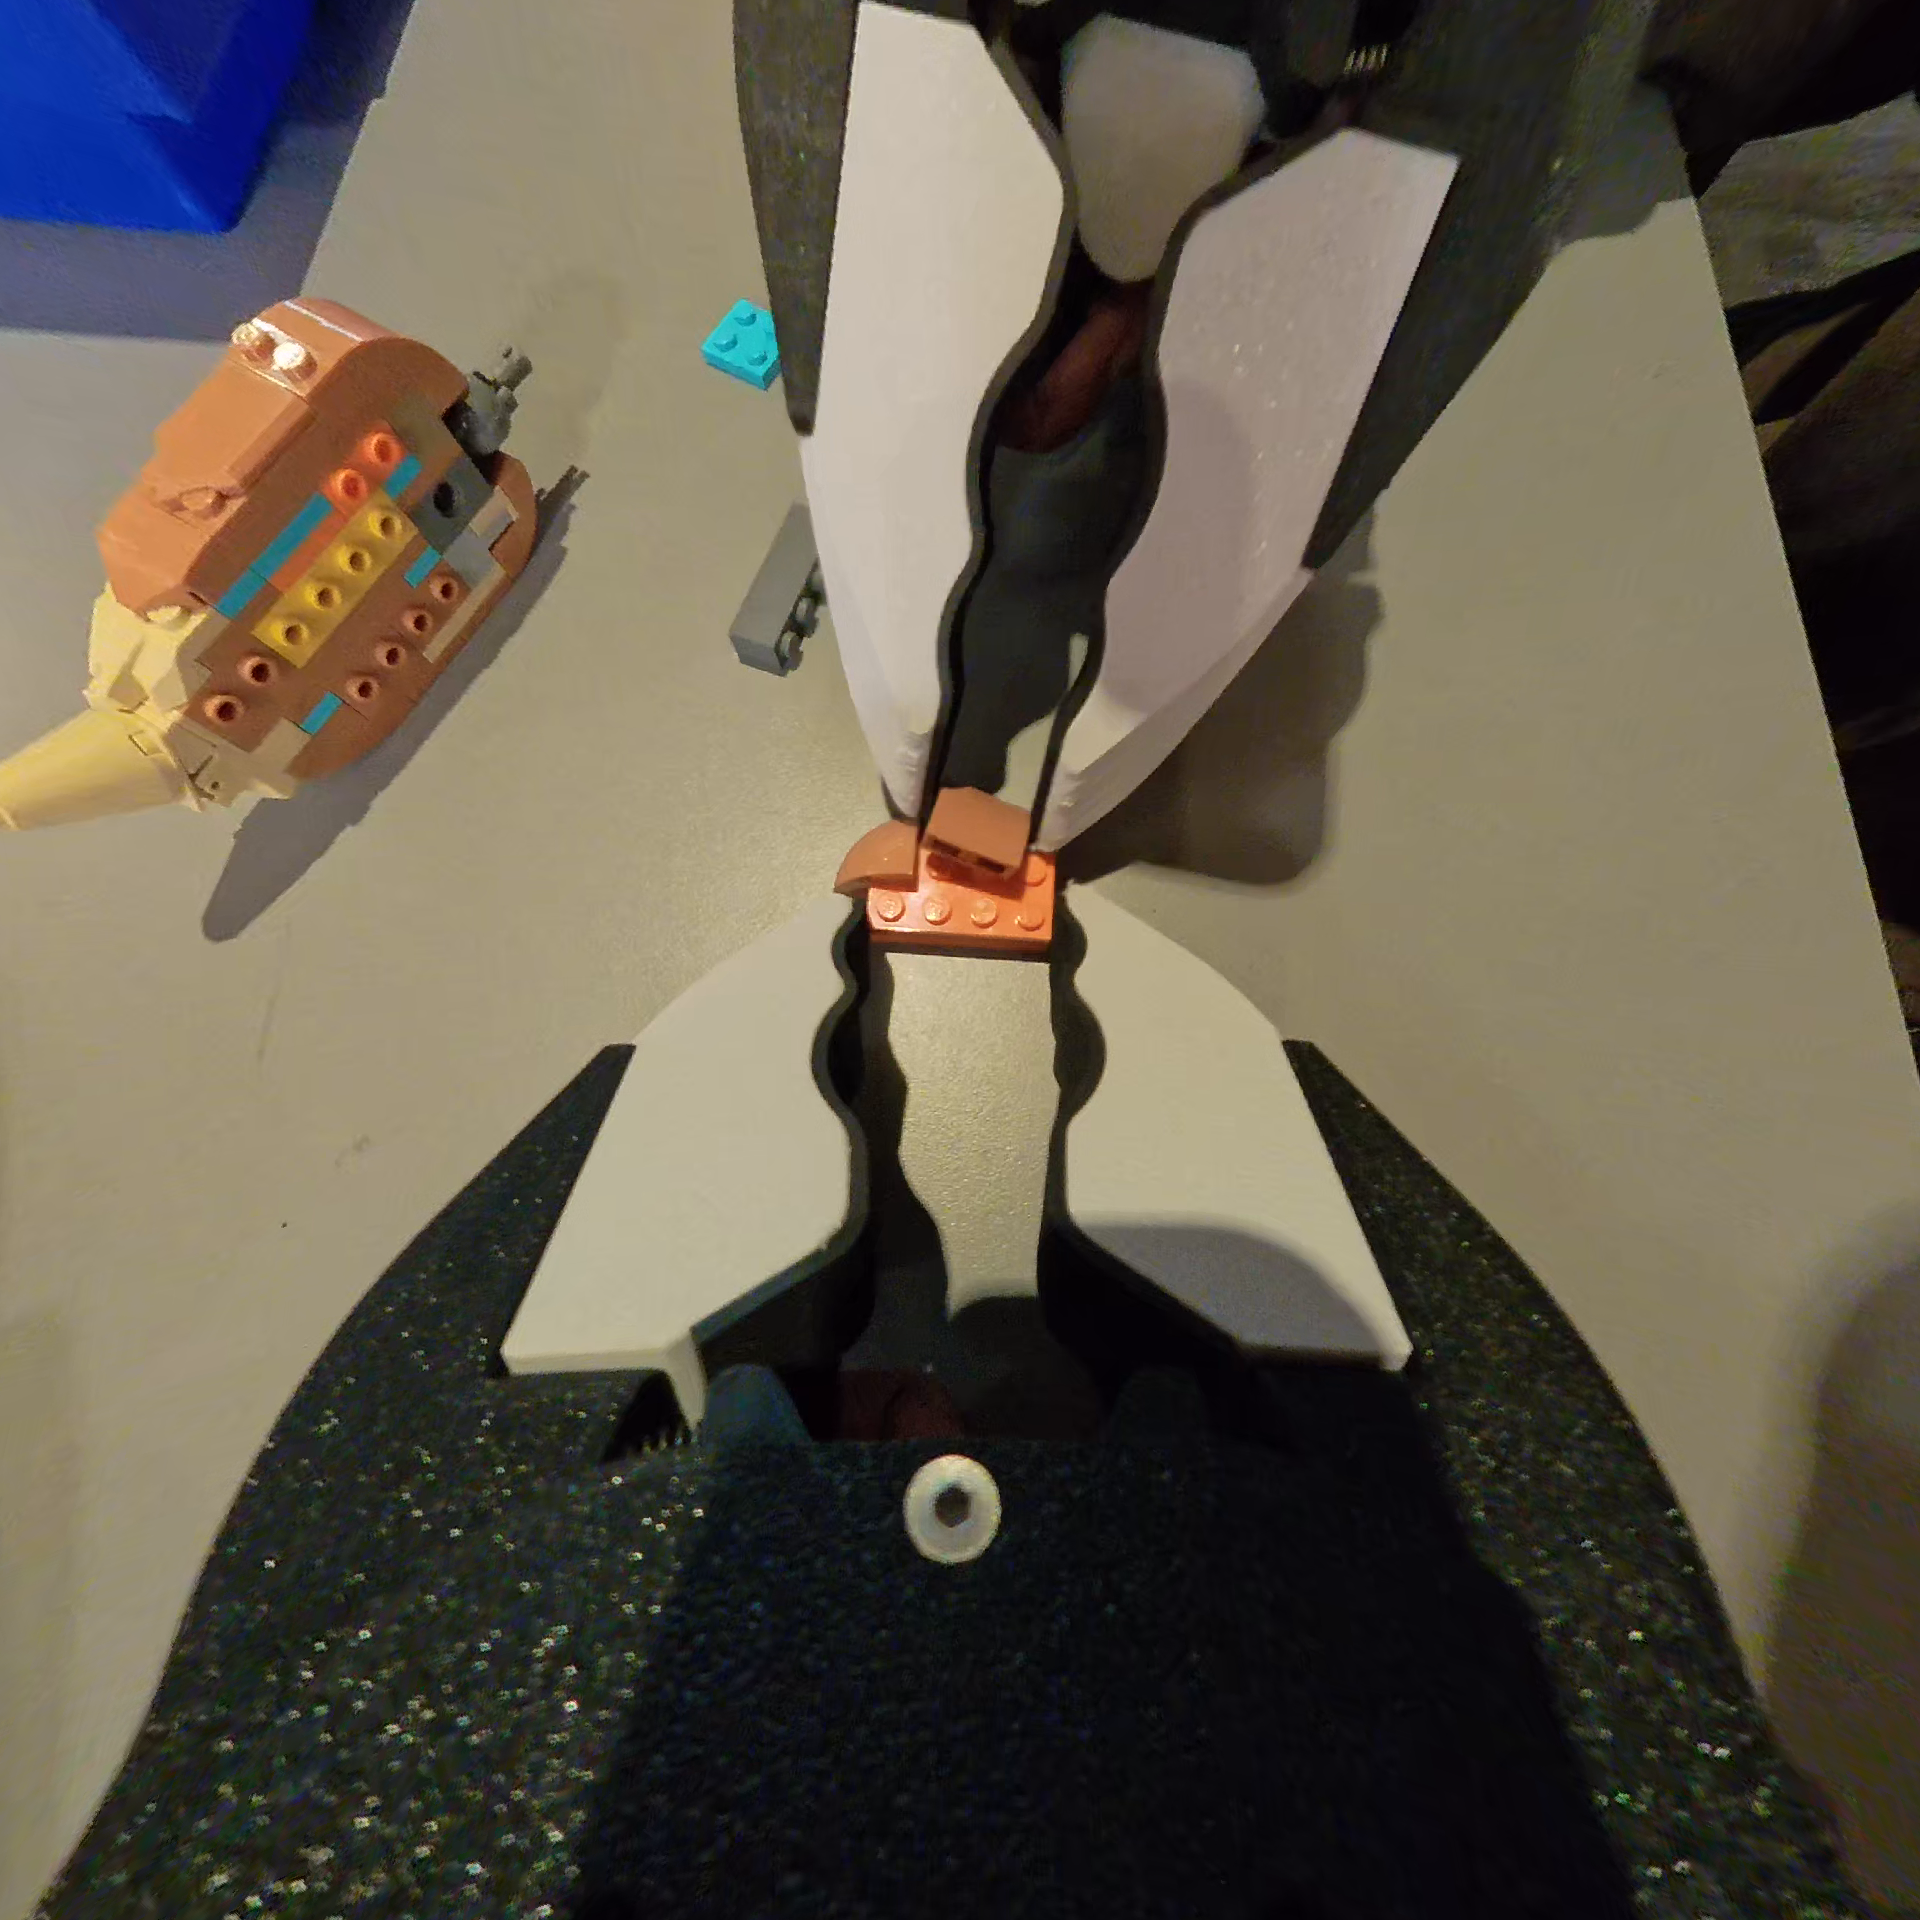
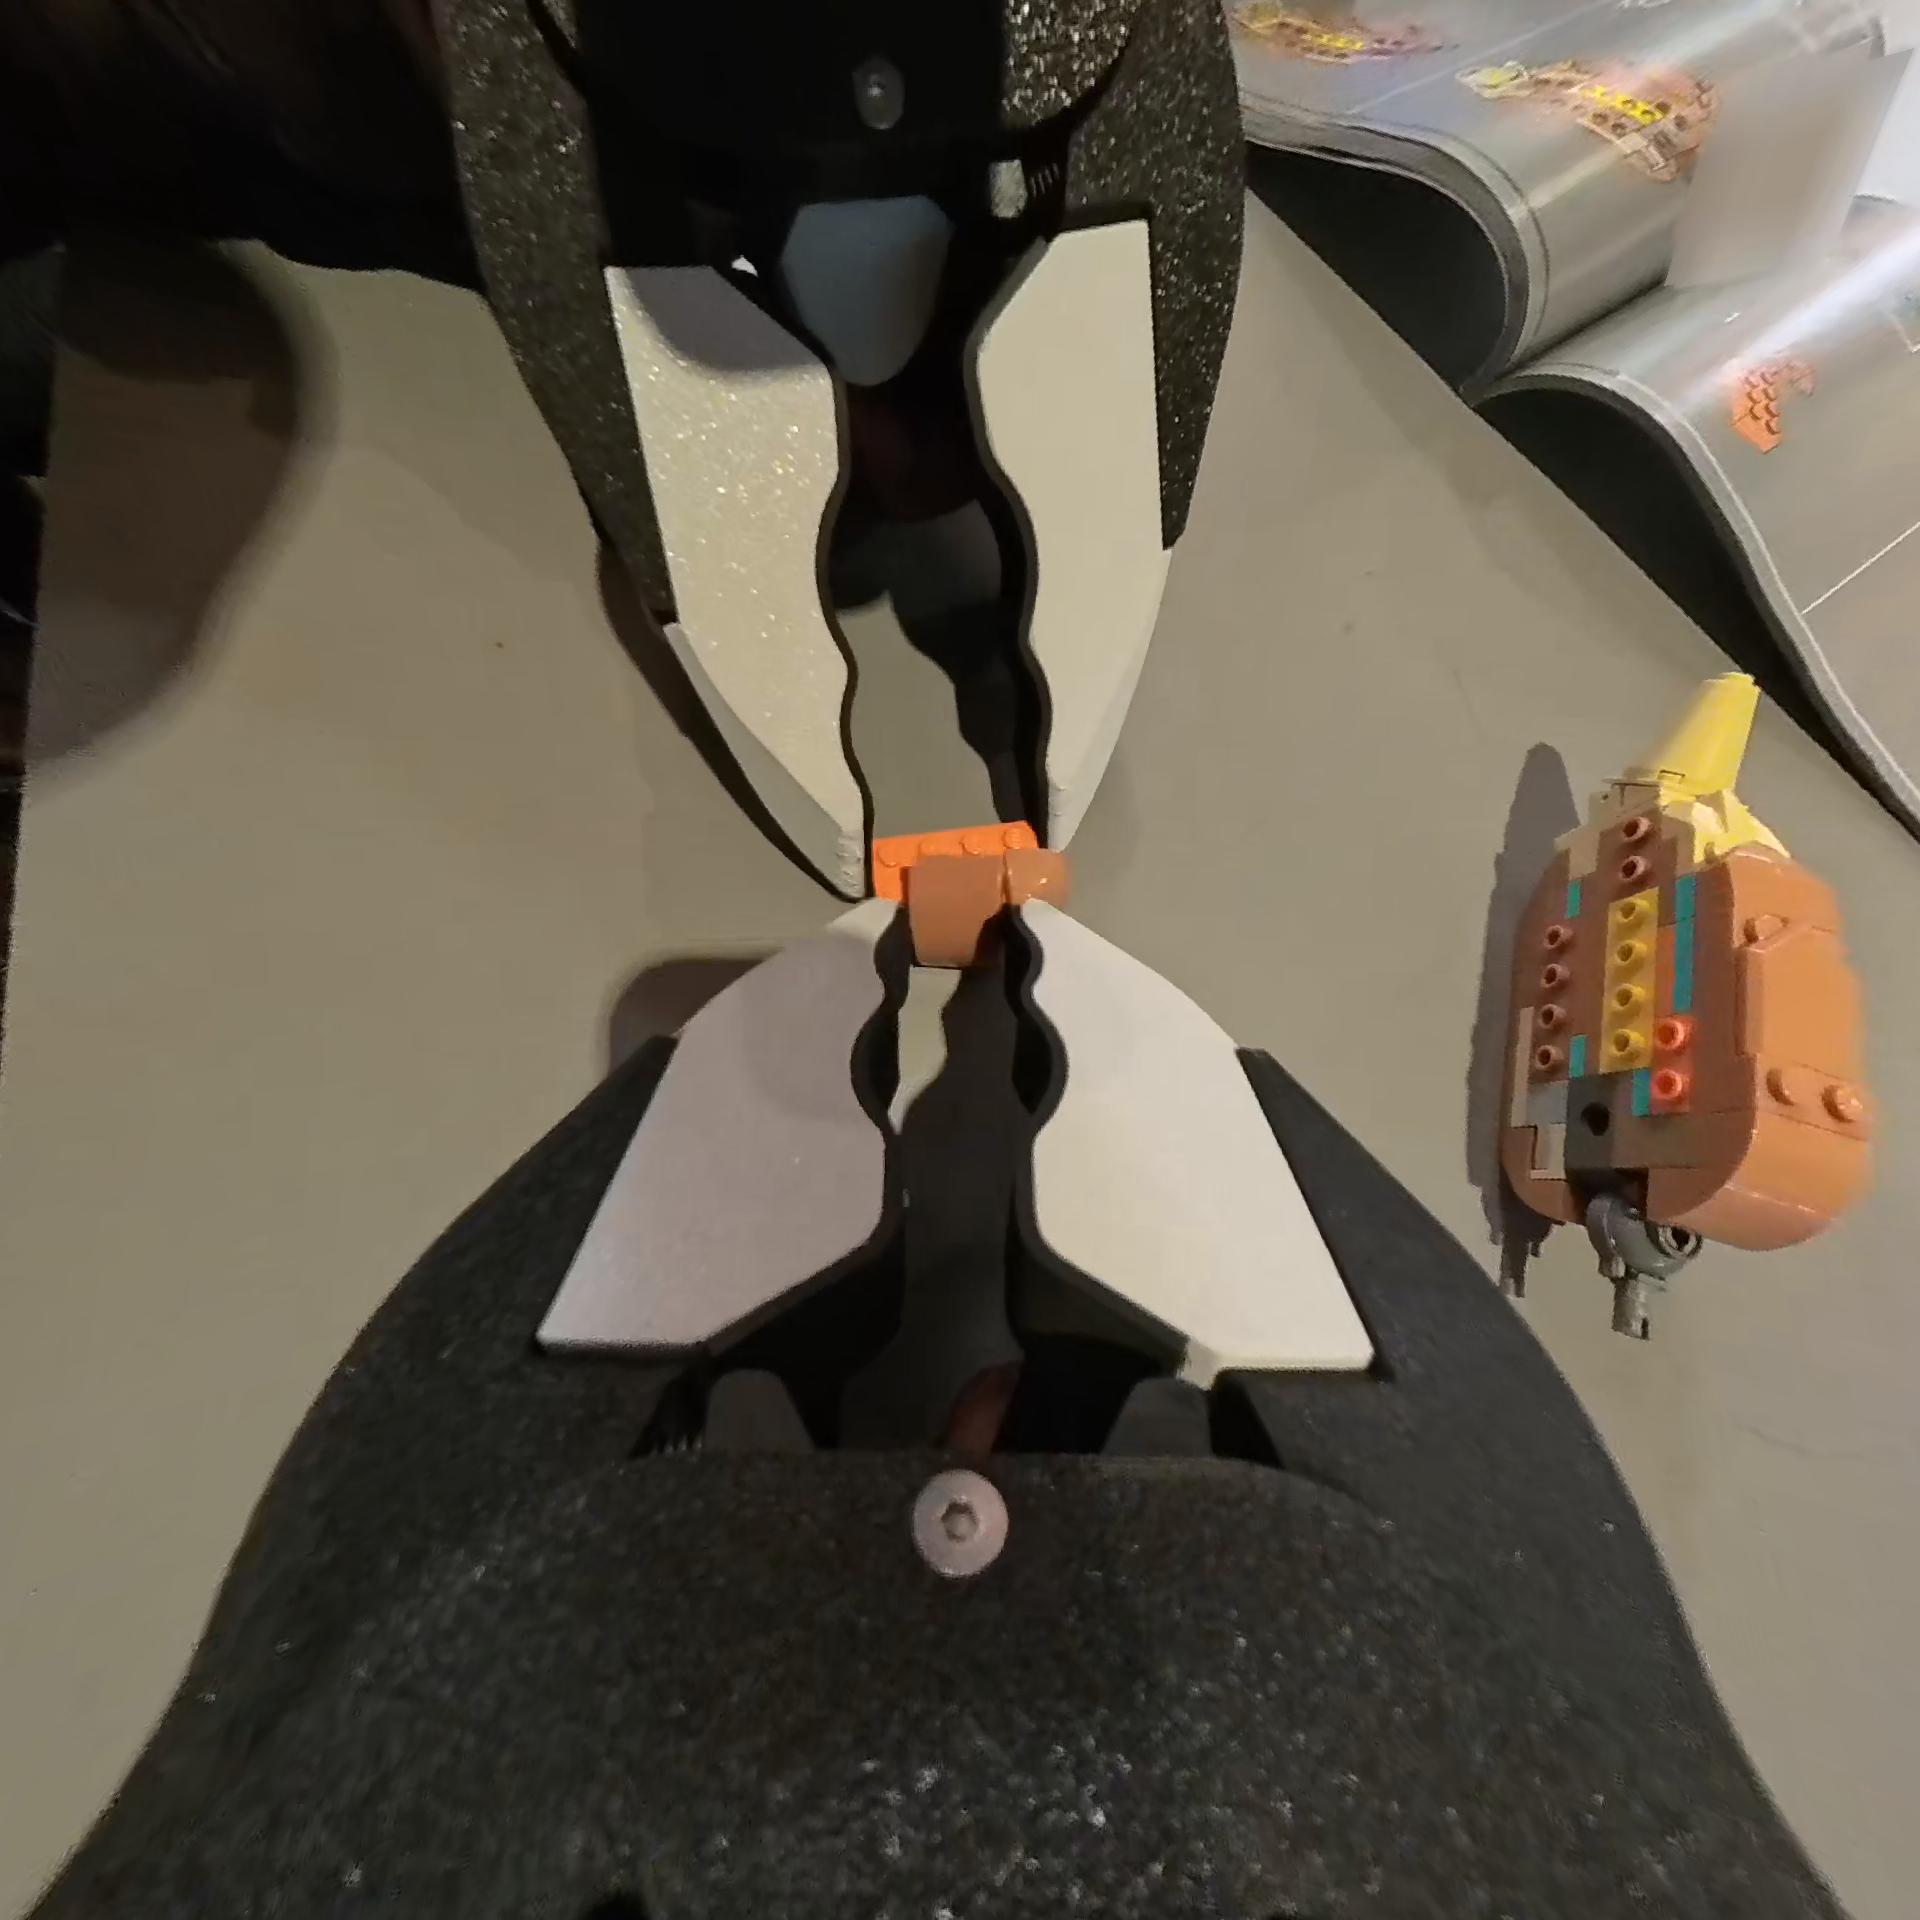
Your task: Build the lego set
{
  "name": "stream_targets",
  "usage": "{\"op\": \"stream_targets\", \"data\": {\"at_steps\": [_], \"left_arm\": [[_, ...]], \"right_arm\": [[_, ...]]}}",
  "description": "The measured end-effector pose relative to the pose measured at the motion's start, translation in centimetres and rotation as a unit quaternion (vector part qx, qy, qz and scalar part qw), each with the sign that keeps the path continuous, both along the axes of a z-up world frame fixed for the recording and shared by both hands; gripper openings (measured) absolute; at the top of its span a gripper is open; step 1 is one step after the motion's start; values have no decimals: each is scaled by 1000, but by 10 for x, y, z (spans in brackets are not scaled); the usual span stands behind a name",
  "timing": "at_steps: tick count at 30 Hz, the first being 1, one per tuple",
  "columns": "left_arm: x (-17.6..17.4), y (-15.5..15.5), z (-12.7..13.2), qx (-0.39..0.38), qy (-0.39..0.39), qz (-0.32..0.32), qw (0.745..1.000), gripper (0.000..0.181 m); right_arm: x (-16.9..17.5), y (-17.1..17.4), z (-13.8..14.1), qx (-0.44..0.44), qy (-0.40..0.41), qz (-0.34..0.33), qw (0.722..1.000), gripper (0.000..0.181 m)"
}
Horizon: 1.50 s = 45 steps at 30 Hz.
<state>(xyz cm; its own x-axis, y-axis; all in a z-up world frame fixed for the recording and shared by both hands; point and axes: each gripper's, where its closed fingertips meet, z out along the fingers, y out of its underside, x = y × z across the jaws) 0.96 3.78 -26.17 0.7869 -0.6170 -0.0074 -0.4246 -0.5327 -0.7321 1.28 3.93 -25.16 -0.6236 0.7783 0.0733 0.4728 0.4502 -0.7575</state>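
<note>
Meanwhile left claw [image 1: 961, 920] grips orange plate [image 1: 961, 914]; right claw [image 2: 951, 920] clamps brown curved brick [image 2: 945, 914]; no legible writing.

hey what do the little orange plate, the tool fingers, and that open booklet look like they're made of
Orange plate: hard glossy plastic, judging by its moulded studs and sheen. Left tool fingers: pale grey, matte, probably rigid plastic with a thin dark lining along the wavy inner edges, possibly rubber; the housing behind looks black and speckled. Booklet: glossy coated paper, since its curved pages catch glare.
</note>
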Motion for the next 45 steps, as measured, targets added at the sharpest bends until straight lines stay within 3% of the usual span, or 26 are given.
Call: {"op": "stream_targets", "data": {"at_steps": [5,10,19,27,38,45], "left_arm": [[0,0,0,0,0,0,1000,34],[0,0,0,-3,-6,0,1000,34],[-1,0,3,-4,-24,5,1000,34],[-3,1,6,-1,-38,14,999,33],[-5,3,1,-8,-15,26,1000,33],[-5,1,3,-3,-19,24,1000,34]], "right_arm": [[0,5,21,-114,5,-6,993,17],[3,12,48,-277,0,-11,961,16],[1,21,64,-380,-16,-22,925,16],[-1,36,85,-535,-47,-47,842,16],[-6,51,86,-588,-58,-76,803,16],[-7,52,85,-592,-64,-80,800,16]]}}
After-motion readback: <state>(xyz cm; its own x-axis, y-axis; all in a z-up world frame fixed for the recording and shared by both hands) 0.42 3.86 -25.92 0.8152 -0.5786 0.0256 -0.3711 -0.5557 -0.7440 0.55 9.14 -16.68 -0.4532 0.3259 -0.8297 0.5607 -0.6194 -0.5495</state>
